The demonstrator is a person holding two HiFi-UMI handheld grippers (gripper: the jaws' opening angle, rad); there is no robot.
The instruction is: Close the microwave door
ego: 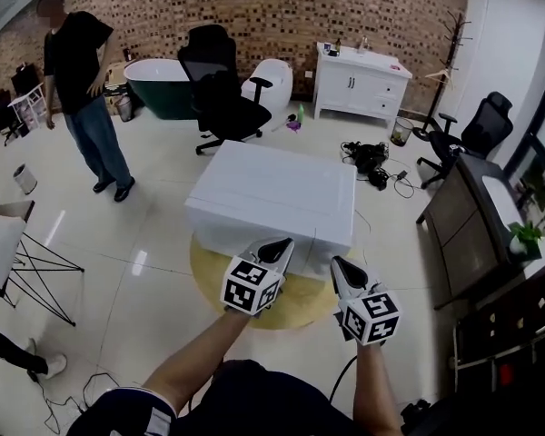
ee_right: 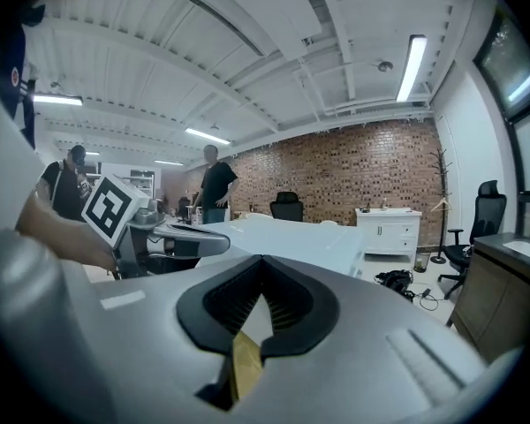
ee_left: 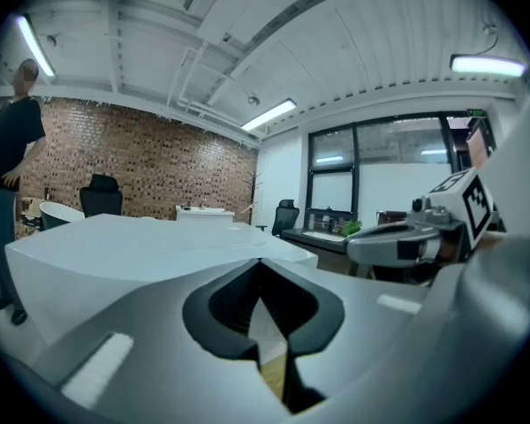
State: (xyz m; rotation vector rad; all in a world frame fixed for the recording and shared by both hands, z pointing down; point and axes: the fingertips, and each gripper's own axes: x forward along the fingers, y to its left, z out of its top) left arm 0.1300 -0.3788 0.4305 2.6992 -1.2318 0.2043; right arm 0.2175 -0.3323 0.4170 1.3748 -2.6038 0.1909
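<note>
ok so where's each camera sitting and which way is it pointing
Head view: on the person's head, aimed steeply down at the microwave on the round table; both forearms, the left gripper and the right gripper show.
Left gripper view: on the left gripper, looking along its shut jaws over the microwave toward the brick wall; right gripper at right.
Right gripper view: on the right gripper, facing likewise; left gripper at left.
Shared: both gripper views catch the microwave top and brick wall.

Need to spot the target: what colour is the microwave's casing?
White; the microwave shows best in the head view.
</note>
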